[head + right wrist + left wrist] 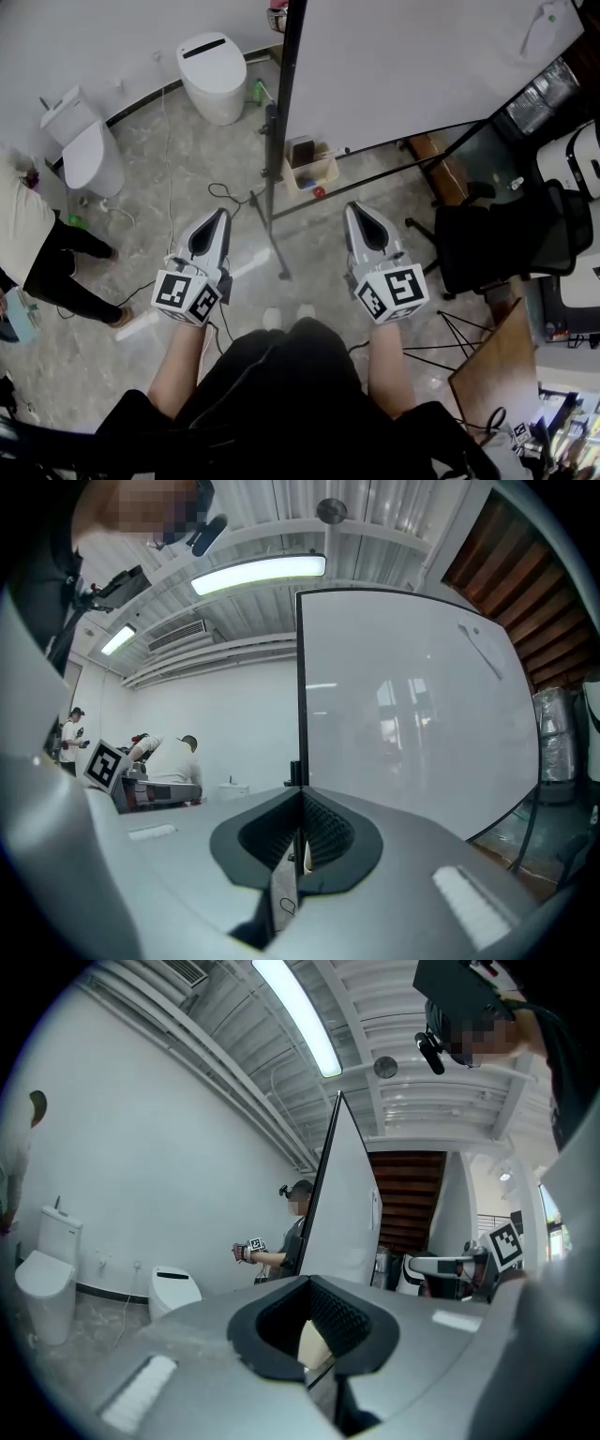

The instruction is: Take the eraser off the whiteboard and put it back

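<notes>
The whiteboard [412,66] stands ahead on a black frame; the right gripper view faces it [403,724] and the left gripper view sees it edge-on [352,1213]. A small pale object, apparently the eraser [547,19], sticks near the board's upper right corner [480,647]. My left gripper [221,214] is held level, pointing toward the frame's left post, jaws together and holding nothing. My right gripper [354,206] is level beside it, shut and empty, pointing at the board's lower part. Both are well short of the eraser.
The black frame post [281,131] rises between the grippers. A box of items [309,169] sits at the stand's base. Two toilets [214,75] [86,150] and a standing person [37,244] are on the left. A black office chair [511,239] and a wooden panel [502,366] are on the right.
</notes>
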### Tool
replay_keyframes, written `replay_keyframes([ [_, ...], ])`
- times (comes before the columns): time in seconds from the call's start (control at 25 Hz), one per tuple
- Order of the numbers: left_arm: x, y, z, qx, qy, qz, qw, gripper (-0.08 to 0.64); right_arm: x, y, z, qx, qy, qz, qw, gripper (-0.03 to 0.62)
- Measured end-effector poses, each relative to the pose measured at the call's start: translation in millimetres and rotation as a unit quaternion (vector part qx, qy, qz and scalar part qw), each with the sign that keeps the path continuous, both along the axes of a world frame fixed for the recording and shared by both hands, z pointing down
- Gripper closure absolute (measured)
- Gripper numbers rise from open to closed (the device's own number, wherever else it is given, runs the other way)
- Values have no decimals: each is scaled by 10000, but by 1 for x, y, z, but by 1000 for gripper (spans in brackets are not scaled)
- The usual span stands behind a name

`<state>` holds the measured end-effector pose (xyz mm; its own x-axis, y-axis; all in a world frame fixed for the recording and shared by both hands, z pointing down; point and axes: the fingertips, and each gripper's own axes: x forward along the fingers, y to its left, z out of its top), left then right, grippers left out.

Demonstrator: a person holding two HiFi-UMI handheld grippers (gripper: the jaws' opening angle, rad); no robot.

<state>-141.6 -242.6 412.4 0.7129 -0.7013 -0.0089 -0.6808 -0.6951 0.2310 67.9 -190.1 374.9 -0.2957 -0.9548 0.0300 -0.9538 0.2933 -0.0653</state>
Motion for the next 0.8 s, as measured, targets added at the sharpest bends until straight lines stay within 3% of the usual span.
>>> replay_keyframes([
  [0.32,12,-9,-3,61,-43,-129,9999,557,8,-32,-8,160,-53,-118,9998,583],
  [0.8,49,-18,2,101,-205,-396,9990,555,18,-92,26,-116,124,-347,9993,583],
])
